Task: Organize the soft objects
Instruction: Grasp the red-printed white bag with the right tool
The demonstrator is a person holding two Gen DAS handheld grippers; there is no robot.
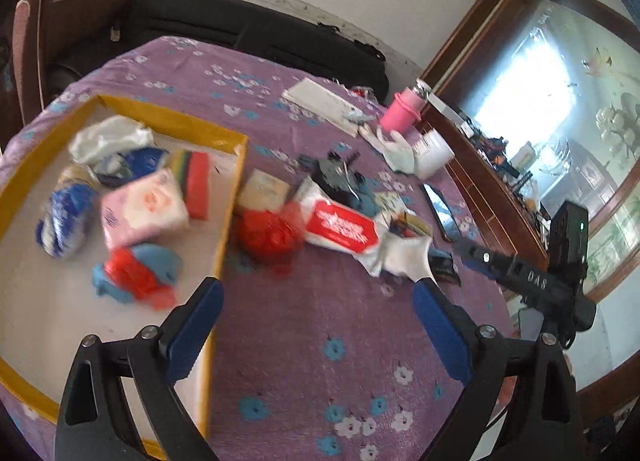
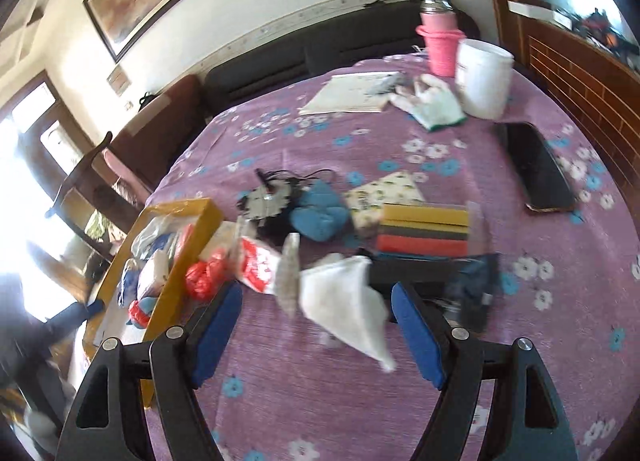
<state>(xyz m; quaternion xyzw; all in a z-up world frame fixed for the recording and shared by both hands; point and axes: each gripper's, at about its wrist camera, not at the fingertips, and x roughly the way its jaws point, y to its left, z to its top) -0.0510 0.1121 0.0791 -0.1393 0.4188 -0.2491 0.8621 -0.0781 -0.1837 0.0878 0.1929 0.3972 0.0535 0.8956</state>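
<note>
Purple flowered bench (image 1: 320, 321) under everything. Yellow-walled tray (image 1: 168, 117) at its left edge, holding a pink tissue pack (image 1: 142, 211) and balled plastic bags. Just outside the tray wall, a red bag (image 1: 272, 235) and red-and-white pack (image 1: 340, 227). White cloth (image 2: 344, 301) mid-bench, ahead of right gripper (image 2: 316, 325), jaws apart, pressing nothing. Left gripper (image 1: 316, 325) jaws wide, empty.

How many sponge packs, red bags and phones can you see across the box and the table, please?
Sponge packs: 2 (one in the box, one on the table)
Red bags: 2 (one in the box, one just outside it)
Phones: 1
Total: 5
</note>
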